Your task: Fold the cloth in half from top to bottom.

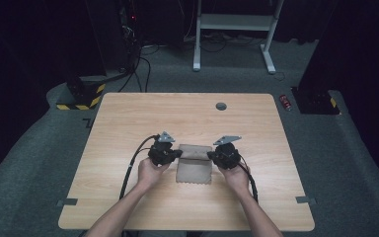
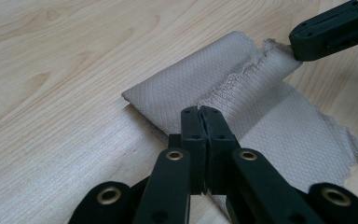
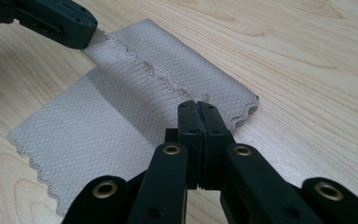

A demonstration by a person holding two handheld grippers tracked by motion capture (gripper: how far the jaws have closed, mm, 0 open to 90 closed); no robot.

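Clearly, we take the cloth point(image 1: 194, 165) as our landmark: a beige, diamond-quilted rectangle with pinked, zigzag edges, lying on the pale wood-grain table point(image 1: 128, 123) near the person's edge, at about the middle of its width. To the left of the cloth, we see the left gripper point(image 1: 178, 154), black with brass rivets, its jaws pressed together on the cloth's far left corner where the far edge is folded toward the person. The fold makes a thicker band across the far end. To the right of the cloth, the right gripper point(image 1: 210, 155) pinches the far right corner the same way, jaws tight on the fabric.

From the high view we read the cloth's long axis running away from the person, with the folded band crosswise between the grippers. The left gripper view point(image 2: 200, 110) adds the frayed, stitched hem along the fold and the right gripper's tip at the other corner; the right gripper view point(image 3: 198, 103) shows the scalloped near edge and the doubled layers at the corner.
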